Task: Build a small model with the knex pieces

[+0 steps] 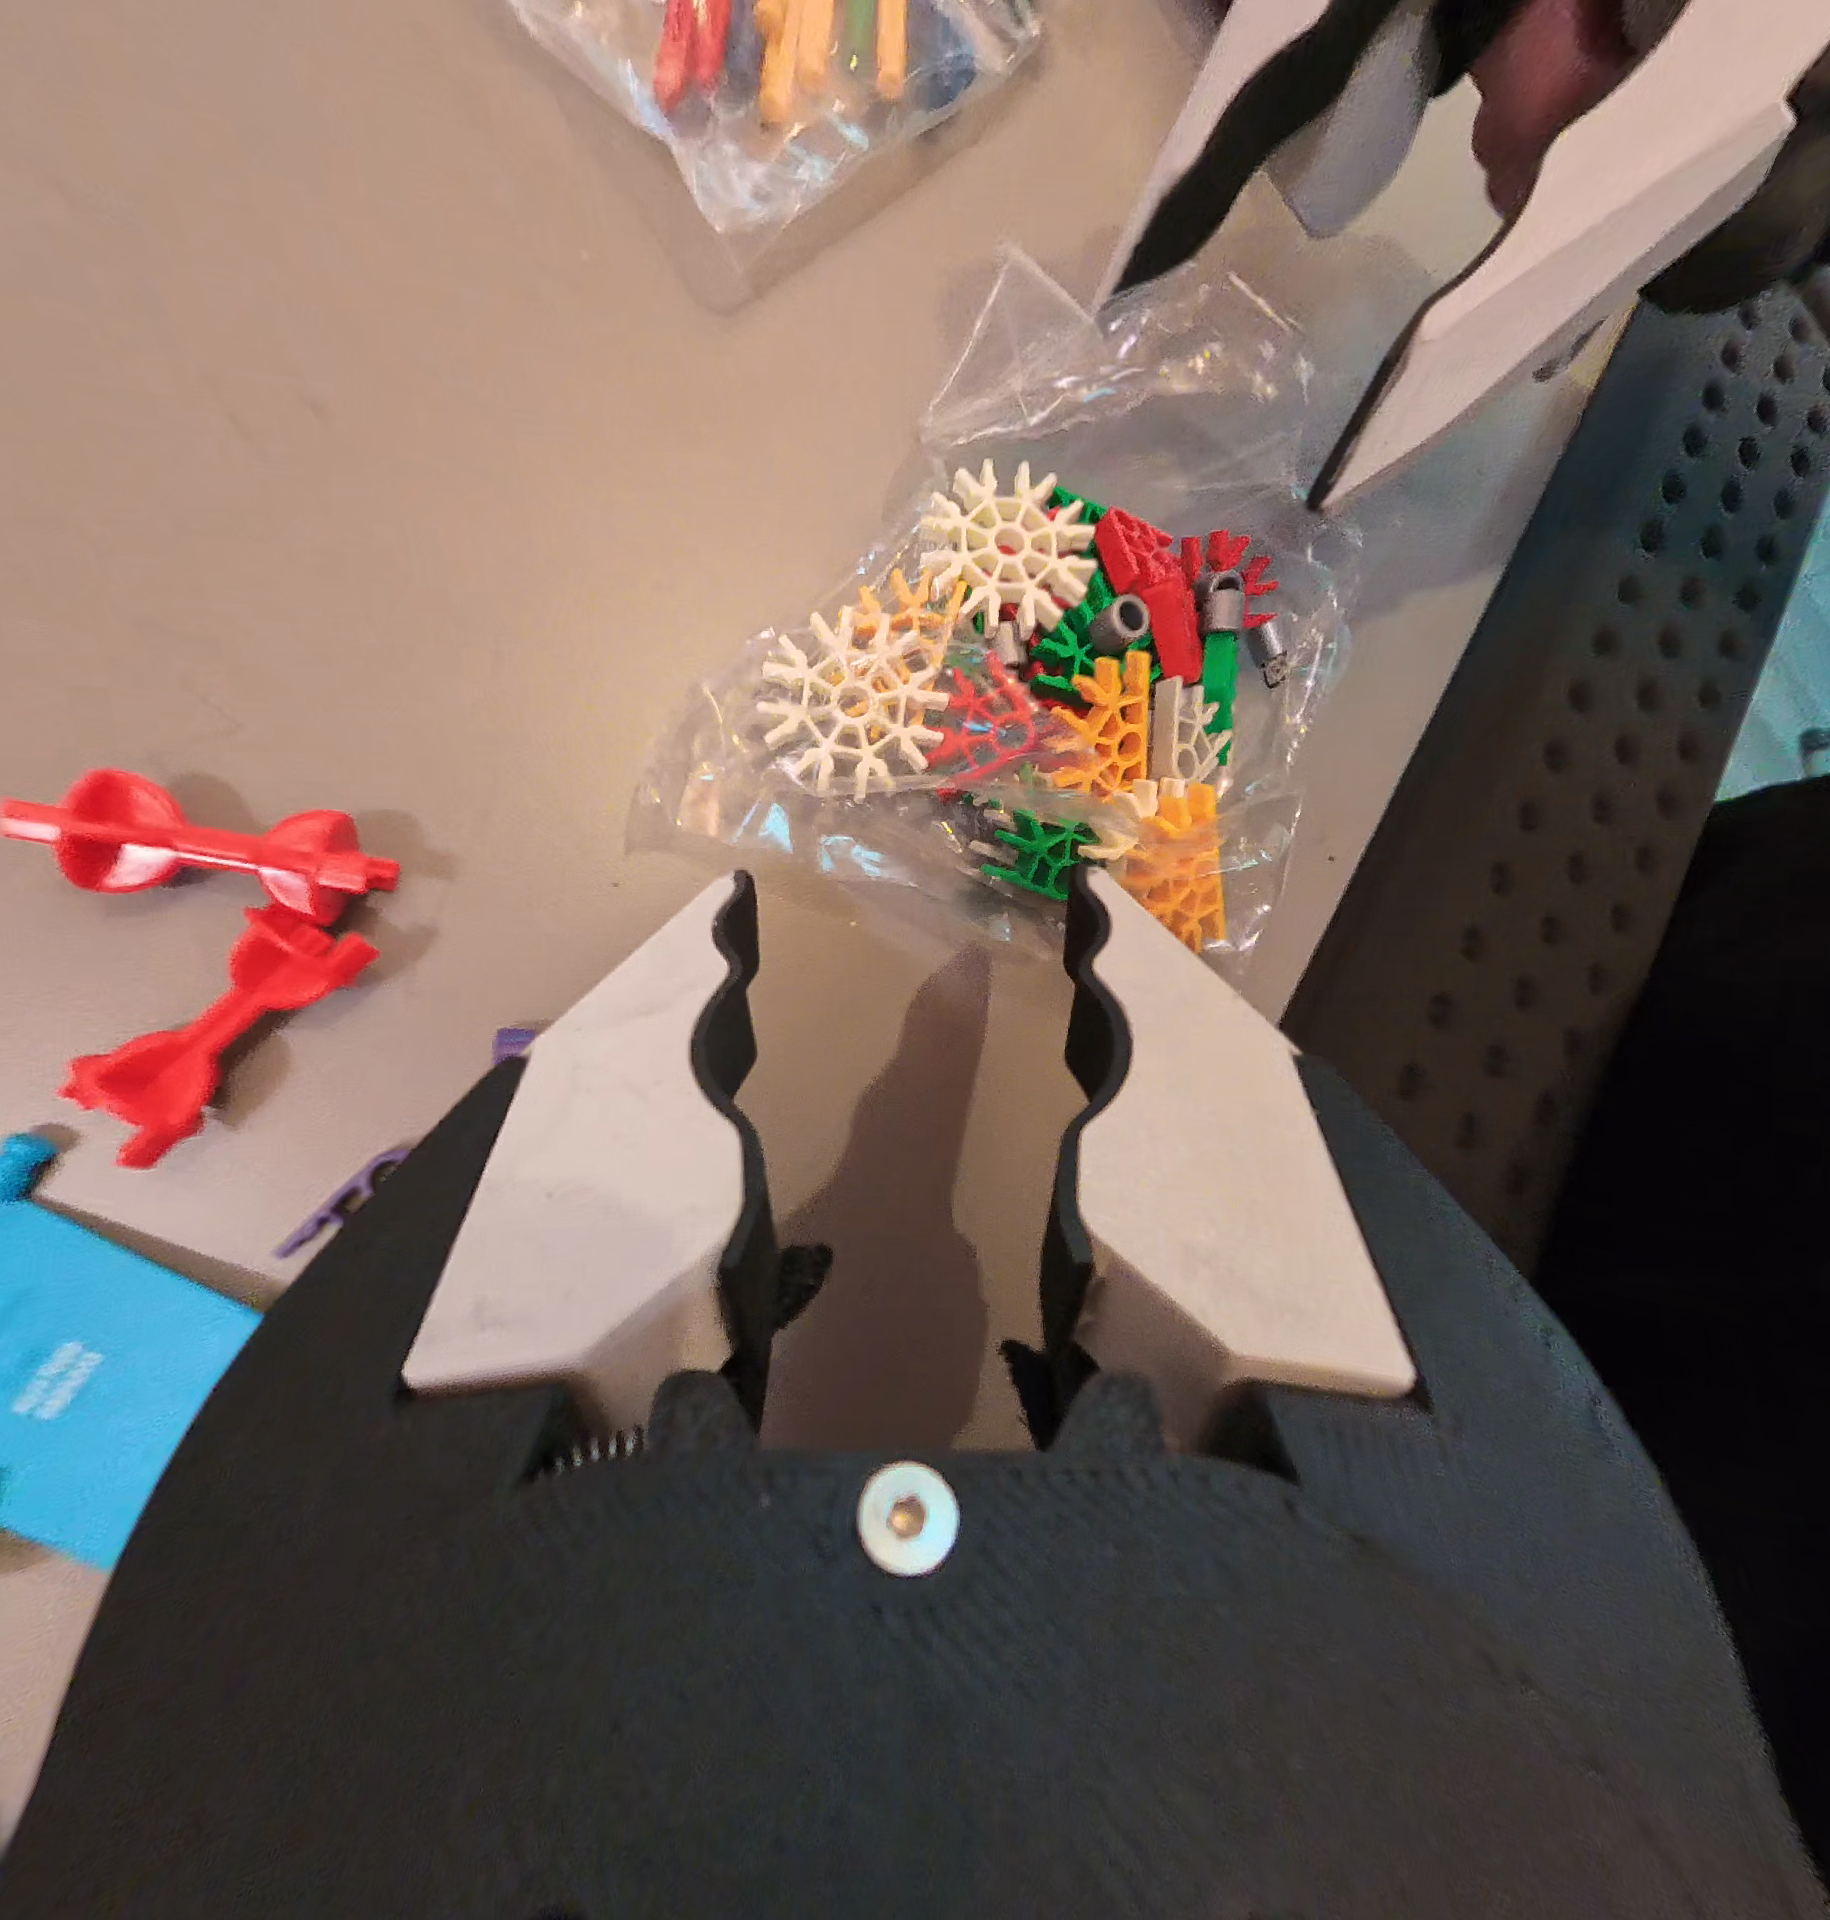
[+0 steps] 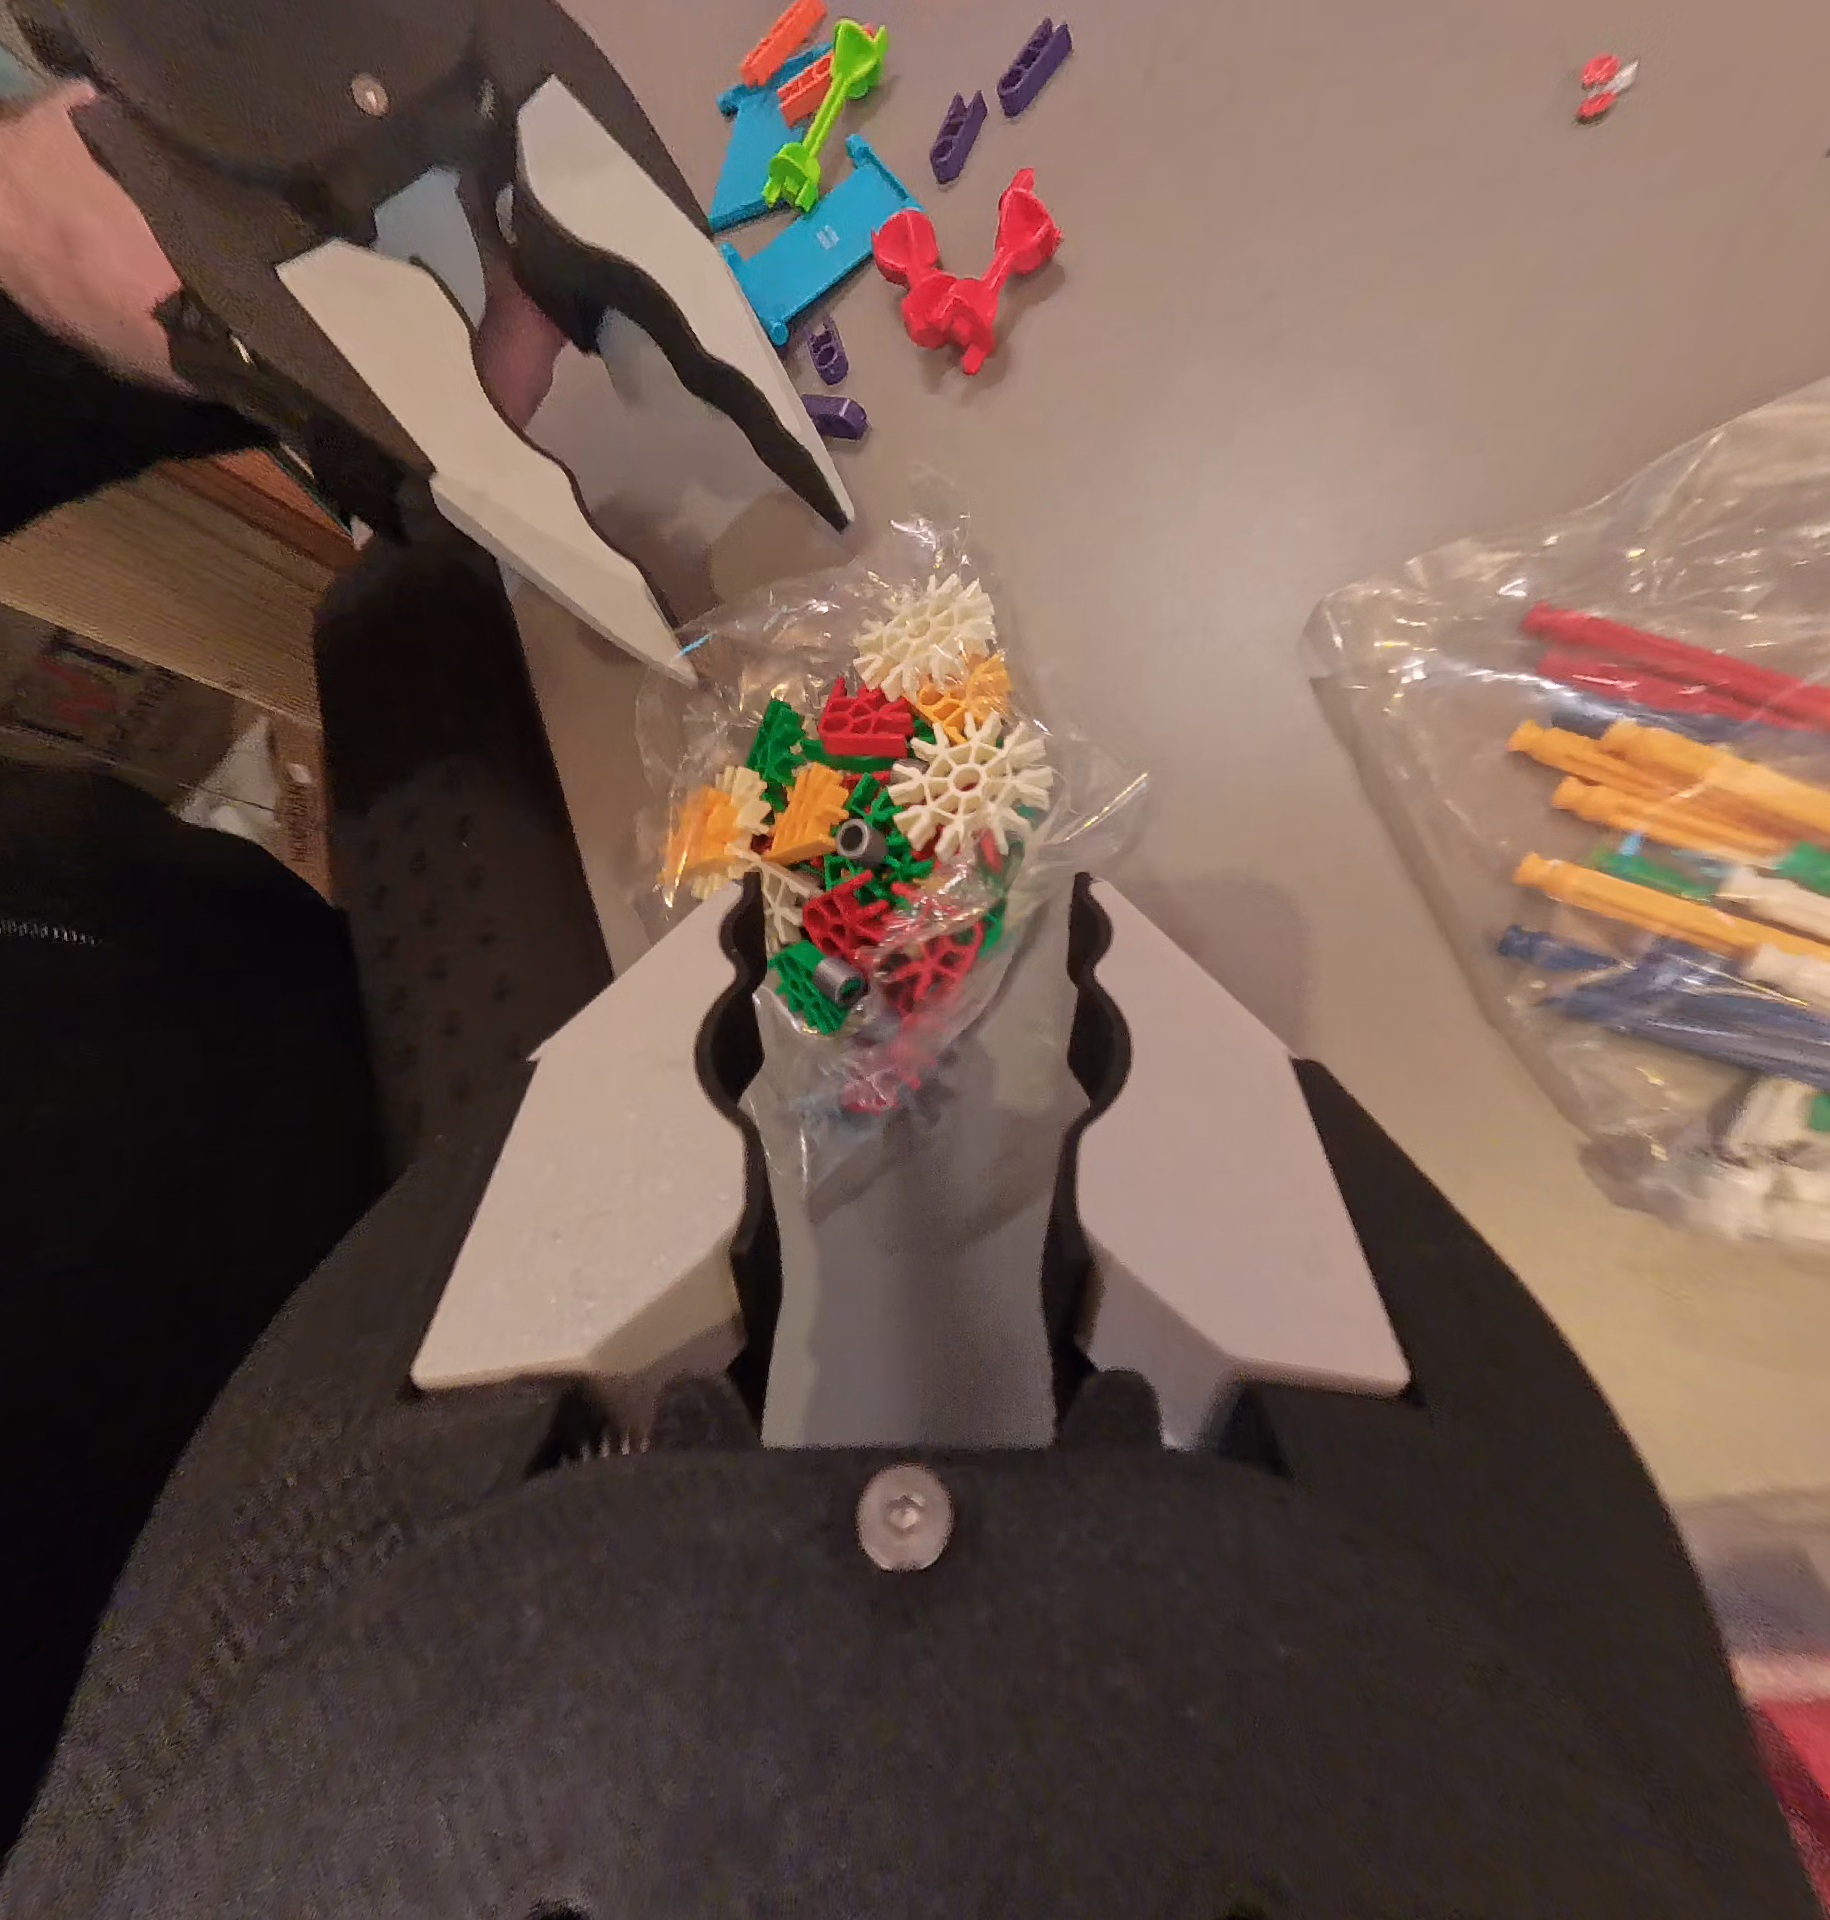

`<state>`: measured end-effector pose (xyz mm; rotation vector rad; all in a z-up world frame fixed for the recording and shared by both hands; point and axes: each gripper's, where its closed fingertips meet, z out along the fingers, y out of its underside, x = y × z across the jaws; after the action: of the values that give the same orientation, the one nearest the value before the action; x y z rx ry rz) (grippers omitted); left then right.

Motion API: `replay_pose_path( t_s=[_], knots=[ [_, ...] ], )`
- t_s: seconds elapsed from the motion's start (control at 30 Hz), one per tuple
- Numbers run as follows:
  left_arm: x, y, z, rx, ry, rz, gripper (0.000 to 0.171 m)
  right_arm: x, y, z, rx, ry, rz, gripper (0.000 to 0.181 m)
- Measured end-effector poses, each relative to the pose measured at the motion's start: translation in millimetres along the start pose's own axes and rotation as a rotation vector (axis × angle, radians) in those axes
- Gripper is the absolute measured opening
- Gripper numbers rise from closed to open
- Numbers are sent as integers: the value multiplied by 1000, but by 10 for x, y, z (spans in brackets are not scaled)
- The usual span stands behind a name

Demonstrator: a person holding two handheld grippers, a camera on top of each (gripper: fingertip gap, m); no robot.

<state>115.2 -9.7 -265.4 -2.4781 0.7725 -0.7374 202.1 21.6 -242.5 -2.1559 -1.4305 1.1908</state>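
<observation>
Bag of connectors: clear plastic bag of connectors (image 1: 1036,686) lies on the table near its edge, packed with white snowflake-shaped wheels, red, green and orange fan-shaped pieces and small grey sleeves.
Left gripper: left gripper (image 1: 911,883) has its tongs spread apart with nothing between them; the tips sit just at the near end of the bag, one tip over its plastic.
Right gripper: right gripper (image 2: 911,888) also stands spread wide; the bag's other end lies between its two fingers, and whether plastic touches the pads cannot be told.
Bag of rods: second clear bag of rods (image 2: 1669,831) lies well apart on the table, holding red, orange, green, white and blue sticks.
Loose pieces: red spool-shaped parts (image 1: 204,852), blue flat panels (image 2: 817,239), a lime green piece (image 2: 823,114) and purple connectors (image 2: 1036,68) lie scattered beyond the bag.
Table: table (image 1: 319,468) is a smooth, matte beige-grey surface.
Room: dark perforated chair part (image 1: 1617,727) stands against the table's edge; cardboard boxes (image 2: 163,644) sit lower down beyond it.
</observation>
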Motion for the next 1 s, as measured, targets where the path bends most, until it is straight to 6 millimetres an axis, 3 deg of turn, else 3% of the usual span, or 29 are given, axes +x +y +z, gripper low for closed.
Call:
replay_pose_path(
  t_s=[0.2, 0.33, 0.53, 0.7, 0.87, 1.0],
  knots=[
    [43, -41, 206, 52, 6, -162, 36, -6, 50, 238, -64, -7, 16, 24],
    [105, -98, 274, 96, 58, -191, 6, -22, 31, 289, -59, -9, 18, 1],
    [54, -211, 116, 162, 72, -140, 0, -58, -91, 240, -19, 1, 33, 0],
    [-118, -424, -85, 208, 35, -59, 0, -18, -397, 187, 67, 24, -9, 0],
    [-315, -776, -279, 307, -63, 94, 0, 130, -776, 88, 195, 116, -81, 0],
    [-392, -947, -307, 369, -136, 265, 0, 220, -954, 63, 267, 215, -208, 0]
  ],
)
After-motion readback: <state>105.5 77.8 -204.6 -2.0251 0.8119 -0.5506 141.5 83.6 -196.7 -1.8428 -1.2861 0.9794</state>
